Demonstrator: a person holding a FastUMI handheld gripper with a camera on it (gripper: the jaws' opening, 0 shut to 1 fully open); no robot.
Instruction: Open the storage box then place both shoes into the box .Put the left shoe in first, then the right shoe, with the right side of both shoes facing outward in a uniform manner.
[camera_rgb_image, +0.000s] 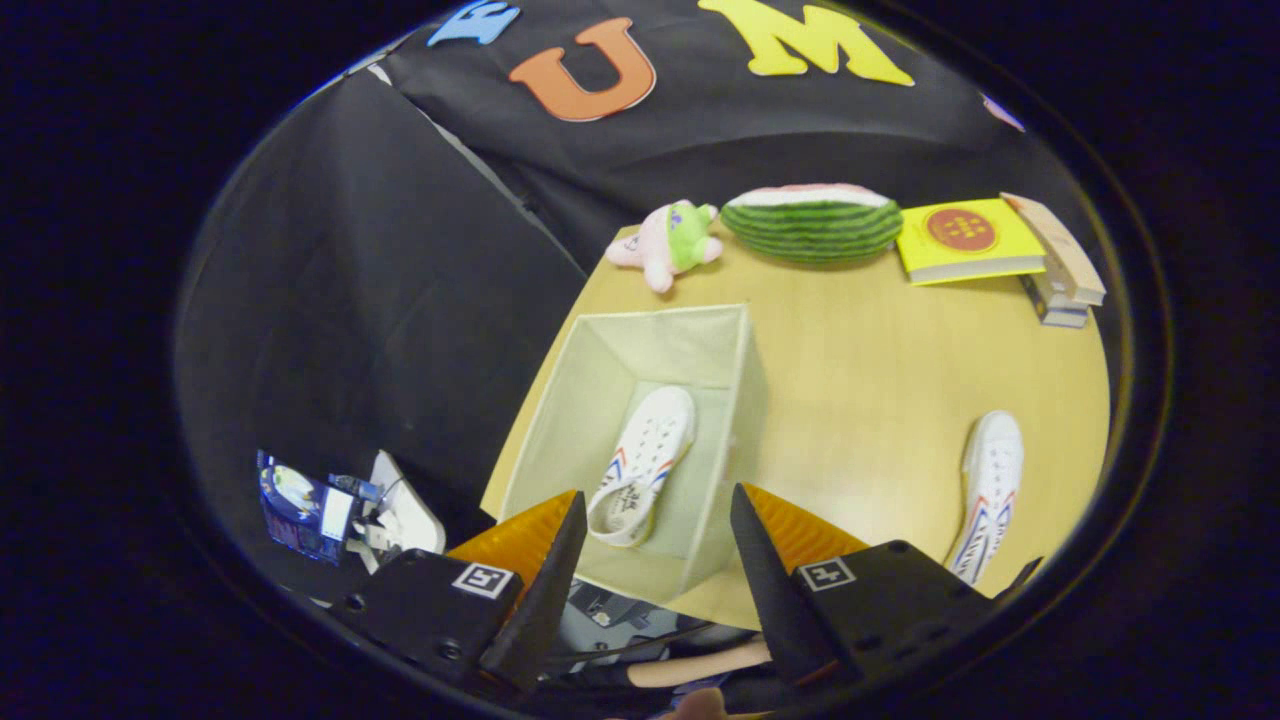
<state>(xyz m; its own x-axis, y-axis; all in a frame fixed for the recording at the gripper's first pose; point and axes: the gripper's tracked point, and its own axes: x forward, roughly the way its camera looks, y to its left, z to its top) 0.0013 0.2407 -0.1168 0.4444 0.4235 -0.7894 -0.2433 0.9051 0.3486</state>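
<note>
1. Pale wooden table (860, 400), stretching ahead of the spread fingers.
2. Open fabric storage box (700, 345), just ahead of the fingers.
3. White shoe (990, 480), lying beyond the right finger, well apart from the box.
4. Plush toy (668, 242), watermelon cushion (812, 222), yellow book (965, 240) and small book stack (1060, 275), lined along the far edge.

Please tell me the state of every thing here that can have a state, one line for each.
Beige fabric storage box: open, one shoe inside.
White canvas shoe in the box: lying on its side.
White canvas shoe on the wooden table: outside the box.
Gripper: open, holding nothing.
Yellow book: closed.
</note>
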